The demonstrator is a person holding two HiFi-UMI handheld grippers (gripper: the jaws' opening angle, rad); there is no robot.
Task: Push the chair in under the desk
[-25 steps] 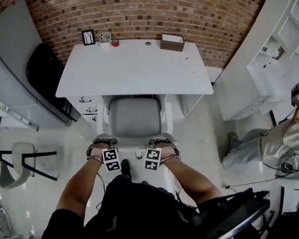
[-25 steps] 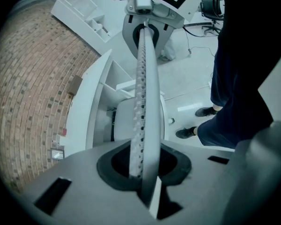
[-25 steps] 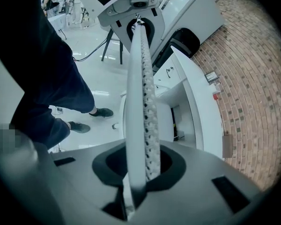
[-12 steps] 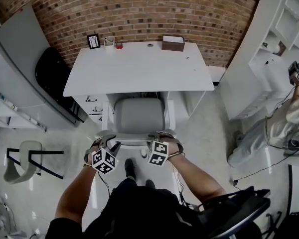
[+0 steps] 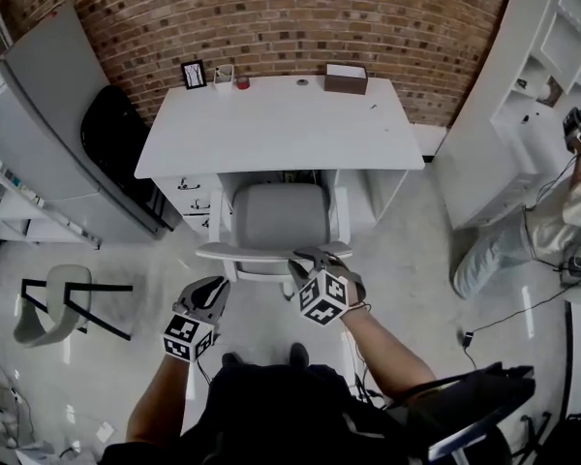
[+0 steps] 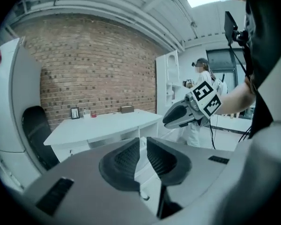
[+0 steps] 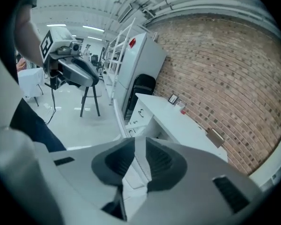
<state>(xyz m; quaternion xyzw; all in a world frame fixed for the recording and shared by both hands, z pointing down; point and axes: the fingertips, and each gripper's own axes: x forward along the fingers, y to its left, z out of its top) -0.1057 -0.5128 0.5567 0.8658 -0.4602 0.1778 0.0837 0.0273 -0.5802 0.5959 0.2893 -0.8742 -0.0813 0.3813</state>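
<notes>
Both grippers are off the chair back [image 5: 271,253] they rested on a second ago: the left gripper [image 5: 213,291] now hangs well clear of it, the right gripper [image 5: 307,263] just beside its right end, both with jaws closing on nothing

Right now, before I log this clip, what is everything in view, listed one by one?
desk: one, white, against the brick wall
chair: one, grey seat, white frame, partly in the desk's opening
picture frame: one, black, desk's back left corner
box: one, brown, desk's back edge
black chair: one, left of the desk
stool: one, grey seat, black legs, far left floor
shelving: one, white, right
other person: one, light clothes, far right
left gripper: one, jaws closing, nothing between them
right gripper: one, jaws closing, nothing between, near the chair
</notes>
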